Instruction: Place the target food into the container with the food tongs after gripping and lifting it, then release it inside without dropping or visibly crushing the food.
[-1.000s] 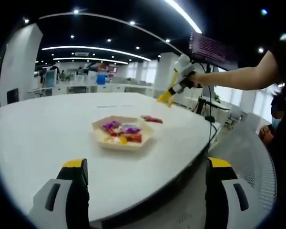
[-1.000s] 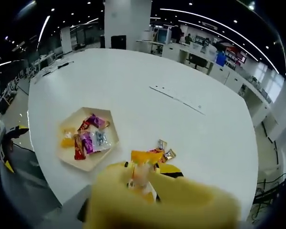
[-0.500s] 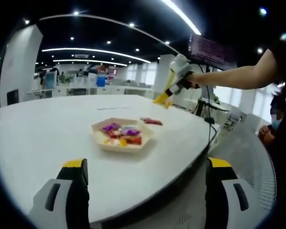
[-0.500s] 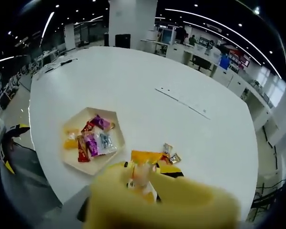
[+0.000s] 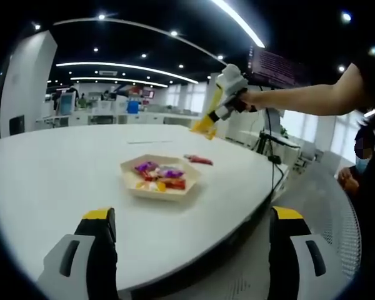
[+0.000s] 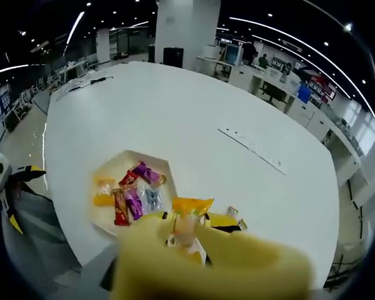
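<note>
Risk I see: right gripper (image 6: 189, 232), with yellow tongs clamped on an orange-wrapped candy (image 6: 191, 205) at lower centre, could drop it short of the tray (image 6: 106, 175); left gripper (image 5: 187, 250) idles apart.

Open-plan office, big one. Dark ceiling w/ long curved light strips (image 5: 125, 65) & spot lamps. Rows of desks (image 6: 281, 94) w/ monitors (image 6: 231, 53) & chairs in the background, white pillars (image 6: 184, 28), wall screen (image 5: 278, 65) up high. All seen across a large round white meeting table (image 6: 194, 112).
</note>
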A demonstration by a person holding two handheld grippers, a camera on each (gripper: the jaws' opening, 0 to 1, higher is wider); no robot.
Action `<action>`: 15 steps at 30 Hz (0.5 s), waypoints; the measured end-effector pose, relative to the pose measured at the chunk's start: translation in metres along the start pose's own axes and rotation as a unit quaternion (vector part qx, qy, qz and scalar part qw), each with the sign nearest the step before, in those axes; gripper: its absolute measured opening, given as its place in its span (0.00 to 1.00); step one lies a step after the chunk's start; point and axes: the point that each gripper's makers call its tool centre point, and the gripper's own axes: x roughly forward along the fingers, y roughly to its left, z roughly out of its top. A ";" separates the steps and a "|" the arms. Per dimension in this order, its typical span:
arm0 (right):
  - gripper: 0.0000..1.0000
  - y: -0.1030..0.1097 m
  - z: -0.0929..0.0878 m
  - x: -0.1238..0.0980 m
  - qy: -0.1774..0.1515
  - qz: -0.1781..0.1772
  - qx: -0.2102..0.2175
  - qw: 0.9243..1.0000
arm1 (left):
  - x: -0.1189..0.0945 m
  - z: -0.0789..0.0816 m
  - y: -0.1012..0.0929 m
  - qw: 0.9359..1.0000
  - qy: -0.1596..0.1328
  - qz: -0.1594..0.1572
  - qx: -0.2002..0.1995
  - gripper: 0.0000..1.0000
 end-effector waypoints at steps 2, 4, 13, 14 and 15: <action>0.22 0.005 0.006 0.002 -0.002 0.004 -0.004 1.000 | 0.000 0.000 0.000 1.000 0.002 -0.002 0.001 0.99; 0.22 0.009 0.011 0.004 -0.005 0.007 -0.006 1.000 | 0.001 0.000 0.000 1.000 0.002 -0.002 0.001 0.99; 0.22 0.037 0.031 0.019 -0.009 0.025 -0.033 0.999 | 0.000 0.000 0.000 1.000 0.000 0.001 0.001 0.99; 0.22 0.040 0.033 0.021 -0.010 0.030 -0.032 0.999 | 0.000 0.001 0.000 1.000 -0.001 0.001 0.001 0.99; 0.22 0.044 0.036 0.024 -0.012 0.032 -0.034 0.999 | 0.000 0.000 0.000 1.000 0.001 0.000 -0.001 0.99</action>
